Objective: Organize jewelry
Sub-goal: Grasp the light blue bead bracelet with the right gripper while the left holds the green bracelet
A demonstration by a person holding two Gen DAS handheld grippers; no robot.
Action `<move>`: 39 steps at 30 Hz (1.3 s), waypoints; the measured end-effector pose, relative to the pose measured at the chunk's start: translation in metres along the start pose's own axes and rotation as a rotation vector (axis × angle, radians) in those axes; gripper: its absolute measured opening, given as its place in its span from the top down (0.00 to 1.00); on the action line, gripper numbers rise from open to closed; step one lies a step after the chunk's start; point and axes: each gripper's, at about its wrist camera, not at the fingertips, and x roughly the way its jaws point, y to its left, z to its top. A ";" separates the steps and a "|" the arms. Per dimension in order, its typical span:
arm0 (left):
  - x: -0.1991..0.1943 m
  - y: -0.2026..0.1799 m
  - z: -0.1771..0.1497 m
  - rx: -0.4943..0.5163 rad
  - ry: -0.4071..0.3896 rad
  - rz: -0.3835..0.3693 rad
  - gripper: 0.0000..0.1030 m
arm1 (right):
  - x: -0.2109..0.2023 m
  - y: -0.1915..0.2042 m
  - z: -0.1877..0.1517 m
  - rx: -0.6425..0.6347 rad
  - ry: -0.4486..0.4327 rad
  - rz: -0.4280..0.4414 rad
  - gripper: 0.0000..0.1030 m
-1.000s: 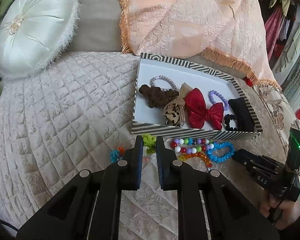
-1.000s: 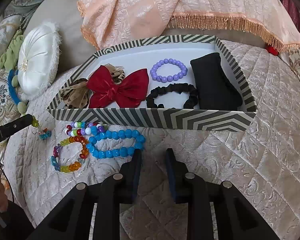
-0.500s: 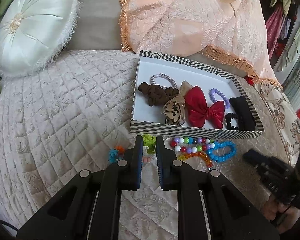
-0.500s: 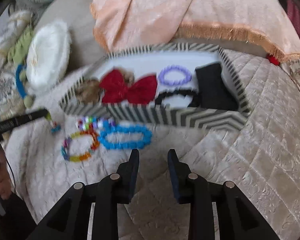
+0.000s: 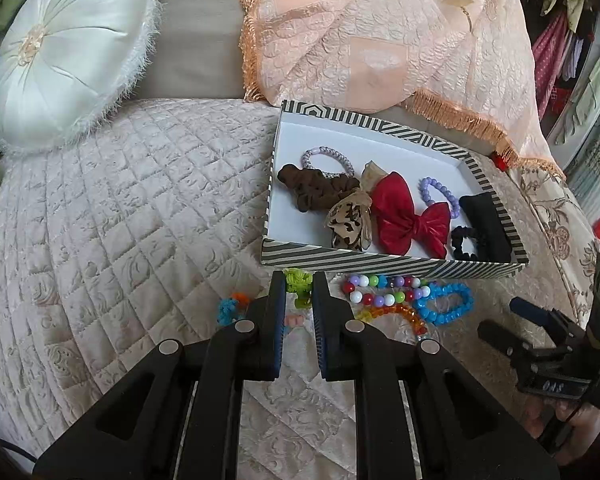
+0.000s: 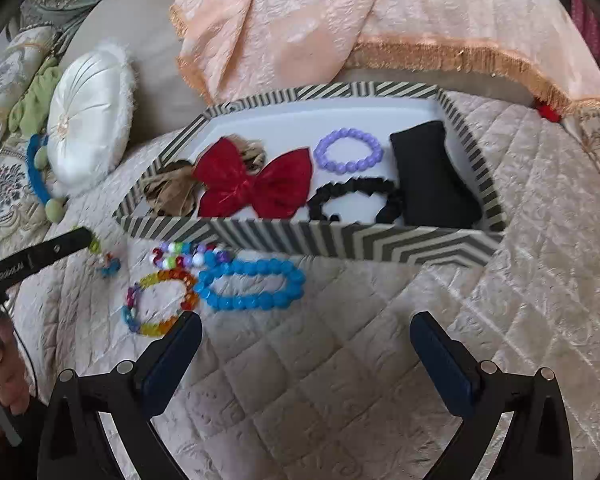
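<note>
The right hand-held gripper point(image 6: 306, 354) is held with its jaws spread wide and nothing between them, low over the quilted bed point(image 6: 340, 380), just short of the blue bracelet point(image 6: 250, 284). That bracelet lies flat on the quilt just in front of the striped box point(image 6: 340, 244), touching the rainbow bracelet point(image 6: 160, 304) on its left, with a string of mixed beads point(image 6: 188, 254) just behind both. The step in hand is judged to be the pick-up of the blue bracelet for the box.

The step is best done if the jaws are brought down over the right-hand part of the loop, away from the rainbow bracelet, so that only one piece is taken. One strand of beads should be pinched across its width, not the whole loop. The fingers should be pressed slightly into the soft quilt so that the round beads are caught and do not roll out. After closing, the bracelet should be lifted clear of the box wall before it is carried over; the open white floor near the purple bracelet point(image 6: 348, 150) looks the likeliest spot, since the red bow point(image 6: 256, 184), the black scrunchie point(image 6: 356, 200) and the black pouch point(image 6: 432, 172) fill much of the near side.

The left hand-held gripper point(image 5: 299, 292) is nearly closed, with a narrow gap and nothing gripped; it hovers by the green trinket point(image 5: 298, 280) near the box's front wall and should be kept out of the right one's path.
</note>
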 end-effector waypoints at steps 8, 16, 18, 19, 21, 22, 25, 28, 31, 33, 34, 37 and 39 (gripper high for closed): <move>0.002 0.001 -0.001 -0.002 0.011 0.005 0.89 | 0.012 -0.002 0.017 0.076 0.027 -0.025 0.27; 0.004 0.000 -0.001 0.010 0.010 0.014 0.89 | 0.043 0.028 0.015 -0.083 0.077 -0.136 0.38; 0.005 0.001 -0.001 0.009 0.012 0.014 0.89 | 0.045 0.030 0.013 -0.114 0.081 -0.145 0.38; 0.005 0.000 -0.001 0.012 0.011 0.013 0.89 | 0.045 0.028 0.013 -0.110 0.086 -0.136 0.38; 0.003 -0.002 0.000 0.028 0.006 0.008 0.89 | 0.042 0.027 0.013 -0.112 0.090 -0.126 0.42; 0.002 -0.003 0.000 0.035 0.001 0.007 0.89 | 0.040 0.028 0.011 -0.138 0.084 -0.136 0.54; -0.006 -0.005 0.001 0.046 -0.021 -0.004 0.89 | 0.029 0.031 0.009 -0.166 0.059 -0.141 0.93; -0.013 -0.006 0.002 0.049 -0.042 -0.012 0.89 | 0.010 0.020 0.006 -0.126 0.019 -0.090 0.92; -0.021 -0.006 0.003 0.048 -0.053 -0.037 0.89 | -0.017 0.017 0.004 -0.110 -0.030 -0.021 0.92; -0.028 -0.007 0.003 0.053 -0.065 -0.043 0.89 | -0.040 0.018 0.001 -0.121 -0.071 0.035 0.92; -0.033 -0.007 0.003 0.057 -0.073 -0.046 0.89 | -0.047 0.020 0.000 -0.126 -0.084 0.051 0.92; -0.045 -0.005 0.001 0.056 -0.090 -0.062 0.89 | -0.065 0.022 0.000 -0.118 -0.106 0.095 0.92; -0.055 -0.003 -0.002 0.054 -0.108 -0.079 0.89 | -0.075 0.024 0.000 -0.111 -0.115 0.103 0.92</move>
